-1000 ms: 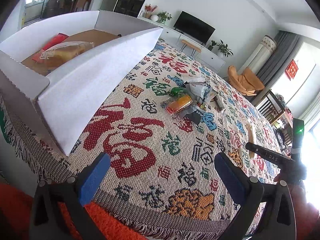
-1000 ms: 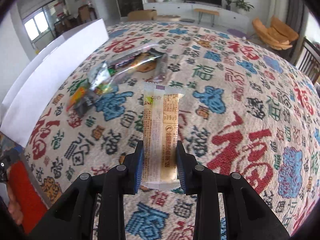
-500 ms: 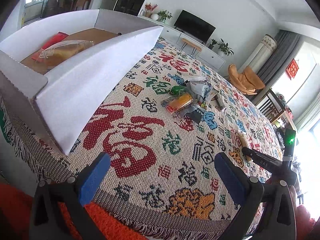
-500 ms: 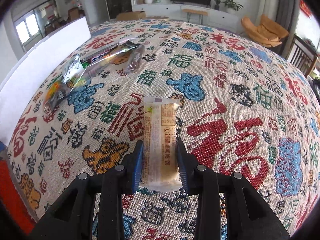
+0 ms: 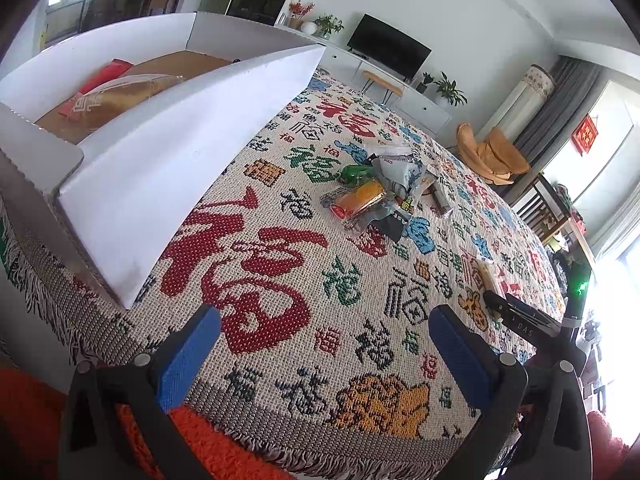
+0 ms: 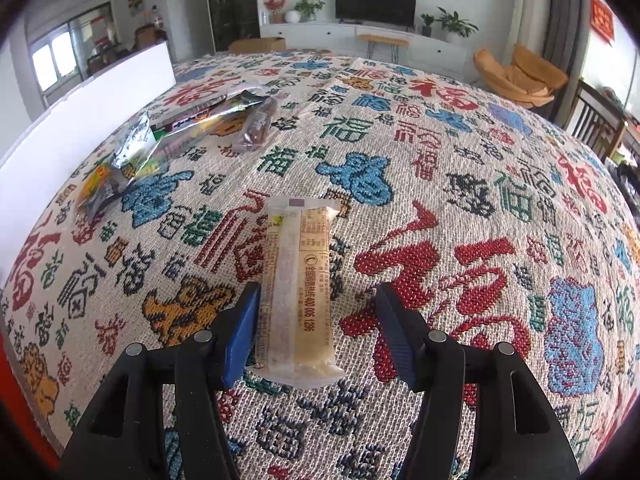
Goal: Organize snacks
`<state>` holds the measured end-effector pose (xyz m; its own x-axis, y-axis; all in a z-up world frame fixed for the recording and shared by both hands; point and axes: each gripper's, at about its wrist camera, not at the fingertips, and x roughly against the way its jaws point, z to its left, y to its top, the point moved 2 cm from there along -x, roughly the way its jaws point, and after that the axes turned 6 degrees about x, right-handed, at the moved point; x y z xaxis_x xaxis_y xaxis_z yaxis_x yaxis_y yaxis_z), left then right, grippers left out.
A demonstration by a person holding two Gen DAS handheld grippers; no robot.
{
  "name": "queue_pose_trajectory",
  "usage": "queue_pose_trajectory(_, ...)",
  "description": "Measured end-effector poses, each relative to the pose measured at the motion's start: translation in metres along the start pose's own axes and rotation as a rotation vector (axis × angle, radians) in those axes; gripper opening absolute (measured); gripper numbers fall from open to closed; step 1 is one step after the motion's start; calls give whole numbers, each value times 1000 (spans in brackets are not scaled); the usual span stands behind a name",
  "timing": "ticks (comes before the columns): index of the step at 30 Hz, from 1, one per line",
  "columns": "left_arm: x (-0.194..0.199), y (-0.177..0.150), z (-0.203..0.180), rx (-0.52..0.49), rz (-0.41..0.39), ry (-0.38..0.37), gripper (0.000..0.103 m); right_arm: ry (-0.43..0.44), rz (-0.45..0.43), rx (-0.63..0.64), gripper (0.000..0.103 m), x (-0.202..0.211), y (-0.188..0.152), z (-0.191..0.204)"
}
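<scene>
Snack bar lies lower centre as we spread our right gripper, jaws opening, pads off it: placed.

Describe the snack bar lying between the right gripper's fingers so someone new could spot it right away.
On the patterned tablecloth, away from the white box and the snack pile, the right gripper is opening around one long beige wrapped bar. It lies alone, pale and translucent, while the piled packets are shiny and colourful.

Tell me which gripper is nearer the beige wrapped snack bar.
Right. The right gripper has the beige wrapped snack bar between its opening jaws; the left gripper hovers at the cloth's edge, well away.
</scene>
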<state>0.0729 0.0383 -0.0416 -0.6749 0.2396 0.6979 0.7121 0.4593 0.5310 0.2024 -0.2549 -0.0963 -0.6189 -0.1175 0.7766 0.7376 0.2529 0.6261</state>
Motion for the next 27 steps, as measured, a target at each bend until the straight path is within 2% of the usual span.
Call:
queue_pose_trajectory(12,-10,-2,-5,-19,50,4,103,1,1,-6,66,-1,1,-3)
queue_pose_trajectory(27,-9,-1,-5,-15,53,0,103,0,2,-6,66,-1,1,-3)
